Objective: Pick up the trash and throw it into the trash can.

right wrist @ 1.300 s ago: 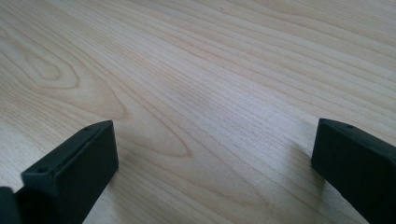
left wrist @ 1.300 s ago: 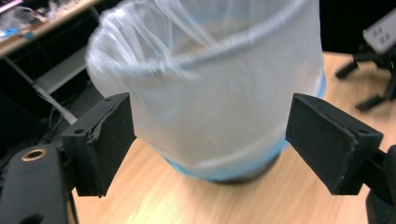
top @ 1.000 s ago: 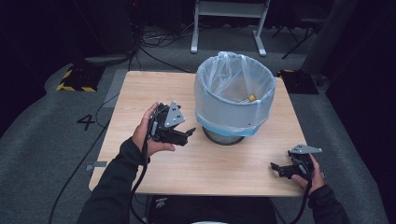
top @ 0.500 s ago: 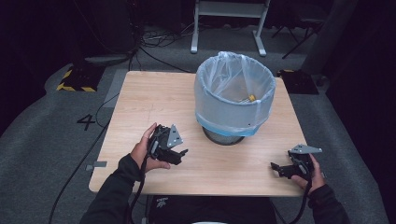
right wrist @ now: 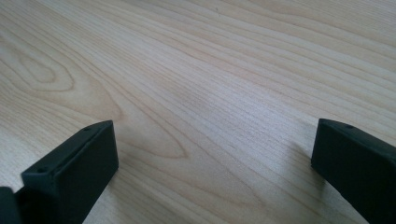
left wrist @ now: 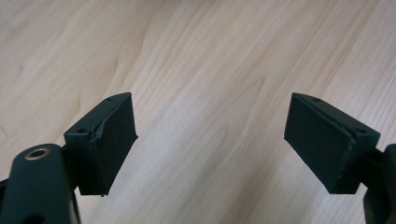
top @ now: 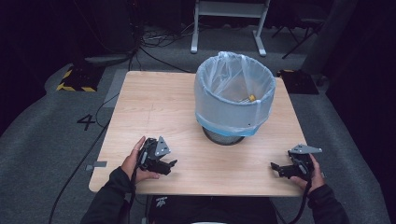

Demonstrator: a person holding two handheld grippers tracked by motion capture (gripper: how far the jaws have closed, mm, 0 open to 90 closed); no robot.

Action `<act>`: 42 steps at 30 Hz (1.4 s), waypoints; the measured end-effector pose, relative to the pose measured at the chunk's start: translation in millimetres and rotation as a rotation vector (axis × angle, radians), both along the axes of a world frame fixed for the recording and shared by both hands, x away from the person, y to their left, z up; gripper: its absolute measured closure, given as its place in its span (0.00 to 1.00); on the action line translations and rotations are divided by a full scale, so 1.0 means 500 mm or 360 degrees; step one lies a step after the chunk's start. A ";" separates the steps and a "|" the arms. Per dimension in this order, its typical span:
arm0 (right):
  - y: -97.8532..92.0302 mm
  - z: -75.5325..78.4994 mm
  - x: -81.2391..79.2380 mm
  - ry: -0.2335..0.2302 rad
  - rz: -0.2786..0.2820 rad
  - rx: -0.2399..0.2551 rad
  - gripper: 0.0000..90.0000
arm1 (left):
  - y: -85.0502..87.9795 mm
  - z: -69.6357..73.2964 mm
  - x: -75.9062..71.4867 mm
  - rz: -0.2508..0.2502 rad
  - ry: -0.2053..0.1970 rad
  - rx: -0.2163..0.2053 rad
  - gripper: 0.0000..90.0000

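My left gripper (top: 171, 165) lies low over the wooden table (top: 154, 107) near its front left edge, held in a hand, jaws pointing right. In the left gripper view its jaws (left wrist: 210, 126) stand open over bare wood; they have just been closing a little, with nothing between them. My right gripper (top: 276, 168) rests at the front right corner, jaws pointing left. Its jaws (right wrist: 215, 140) are wide open with only wood grain between them. A wire bin lined with a pale plastic bag (top: 233, 100) stands behind and between both grippers, apart from each.
A small yellow object (top: 251, 98) lies inside the bin. Cables (top: 93, 140) run over the grey floor to the left of the table. A white metal stand (top: 229, 18) is behind the table. Bare wood stretches between the two grippers.
My left gripper has come down from beside the bin toward the table's front left edge. The right gripper has stayed in place.
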State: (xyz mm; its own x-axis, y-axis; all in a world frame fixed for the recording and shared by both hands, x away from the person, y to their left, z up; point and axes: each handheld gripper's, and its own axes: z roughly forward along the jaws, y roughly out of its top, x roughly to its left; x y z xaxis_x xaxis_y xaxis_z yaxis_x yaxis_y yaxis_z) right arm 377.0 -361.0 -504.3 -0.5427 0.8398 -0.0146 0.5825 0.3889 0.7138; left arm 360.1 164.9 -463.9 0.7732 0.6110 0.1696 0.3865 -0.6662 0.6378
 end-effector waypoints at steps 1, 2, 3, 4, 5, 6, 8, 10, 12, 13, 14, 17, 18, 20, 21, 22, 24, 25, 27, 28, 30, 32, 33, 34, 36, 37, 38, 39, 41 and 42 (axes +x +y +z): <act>0.000 0.000 0.000 0.0001 0.0001 0.0000 0.01 | 0.007 -0.005 0.000 0.0015 0.0022 -0.0003 0.19; 0.000 0.000 0.000 0.0001 0.0001 0.0000 0.01 | 0.013 -0.008 0.000 0.0044 0.0025 -0.0001 0.19; 0.000 0.000 0.000 0.0001 0.0001 0.0000 0.01 | 0.026 -0.016 -0.001 0.0099 0.0055 -0.0072 0.18; 0.000 0.000 0.000 0.0001 0.0001 0.0000 0.01 | 0.026 -0.016 -0.001 0.0099 0.0055 -0.0072 0.18; 0.000 0.000 0.000 0.0001 0.0001 0.0000 0.01 | 0.032 -0.022 -0.002 0.0111 0.0085 -0.0068 0.18; 0.000 0.000 0.000 0.0001 0.0001 0.0000 0.01 | 0.036 -0.024 -0.004 0.0131 0.0094 -0.0081 0.18; 0.000 0.000 0.000 0.0001 0.0000 0.0000 0.01 | 0.045 -0.027 -0.006 0.0138 0.0110 -0.0135 0.18; 0.000 0.000 0.000 -0.0002 0.0000 -0.0001 0.01 | 0.050 -0.030 -0.007 0.0150 0.0111 -0.0154 0.18; 0.000 0.000 0.000 -0.0001 -0.0001 -0.0001 0.01 | 0.057 -0.038 -0.009 0.0168 0.0138 -0.0156 0.18; 0.000 0.000 0.000 -0.0001 -0.0001 -0.0001 0.01 | 0.059 -0.041 -0.009 0.0163 0.0138 -0.0155 0.18; 0.000 0.000 0.000 -0.0001 -0.0001 -0.0001 0.01 | 0.059 -0.041 -0.009 0.0163 0.0138 -0.0155 0.18; 0.000 0.000 0.000 -0.0001 -0.0001 -0.0001 0.01 | 0.062 -0.048 -0.010 0.0198 0.0162 -0.0129 0.18; 0.000 0.000 0.000 -0.0001 -0.0001 0.0000 0.01 | 0.063 -0.051 -0.008 0.0193 0.0160 -0.0120 0.18; 0.000 0.000 0.000 0.0000 -0.0001 -0.0001 0.01 | 0.064 -0.056 -0.007 0.0224 0.0162 -0.0095 0.17; 0.000 0.000 0.000 -0.0001 -0.0001 -0.0001 0.01 | 0.068 -0.063 -0.006 0.0237 0.0186 -0.0144 0.17; 0.000 0.000 0.000 0.0000 -0.0001 0.0000 0.01 | 0.071 -0.064 -0.005 0.0243 0.0198 -0.0158 0.17; 0.000 0.000 0.000 0.0000 -0.0001 -0.0001 0.01 | 0.076 -0.067 -0.004 0.0246 0.0217 -0.0186 0.17; 0.000 0.000 0.000 0.0001 -0.0001 0.0000 0.01 | 0.078 -0.071 -0.005 0.0249 0.0200 -0.0219 0.16; 0.000 0.000 0.000 0.0000 0.0000 0.0000 0.01 | 0.080 -0.076 -0.010 0.0254 0.0178 -0.0250 0.15; 0.000 0.000 0.000 0.0001 0.0000 0.0001 0.01 | 0.080 -0.076 -0.011 0.0262 0.0176 -0.0247 0.15; 0.000 0.000 0.000 0.0001 -0.0001 0.0000 0.01 | 0.080 -0.076 -0.011 0.0262 0.0177 -0.0248 0.15; 0.000 0.000 0.000 0.0001 -0.0002 0.0000 0.01 | 0.080 -0.076 -0.010 0.0258 0.0183 -0.0248 0.14; 0.000 0.000 0.000 0.0000 -0.0002 0.0000 0.01 | 0.078 -0.076 -0.010 0.0266 0.0184 -0.0253 0.14; 0.000 0.000 0.000 0.0001 -0.0002 0.0000 0.01 | 0.078 -0.076 -0.010 0.0266 0.0182 -0.0252 0.14; 0.000 0.000 0.000 0.0000 -0.0001 0.0000 0.01 | 0.078 -0.076 -0.010 0.0266 0.0184 -0.0253 0.14; 0.000 0.000 0.000 0.0001 -0.0002 0.0001 0.01 | 0.078 -0.076 -0.010 0.0267 0.0183 -0.0252 0.14; 0.000 0.000 0.000 0.0001 -0.0002 0.0001 0.01 | 0.078 -0.076 -0.010 0.0266 0.0183 -0.0252 0.14; 0.000 0.000 0.000 0.0001 -0.0002 0.0001 0.01 | 0.078 -0.076 -0.010 0.0266 0.0183 -0.0252 0.14; 0.000 0.000 0.000 0.0001 -0.0002 0.0001 0.01 | 0.078 -0.076 -0.010 0.0267 0.0184 -0.0252 0.14; 0.000 0.000 0.000 0.0001 -0.0001 0.0000 0.01 | 0.078 -0.076 -0.010 0.0267 0.0184 -0.0253 0.14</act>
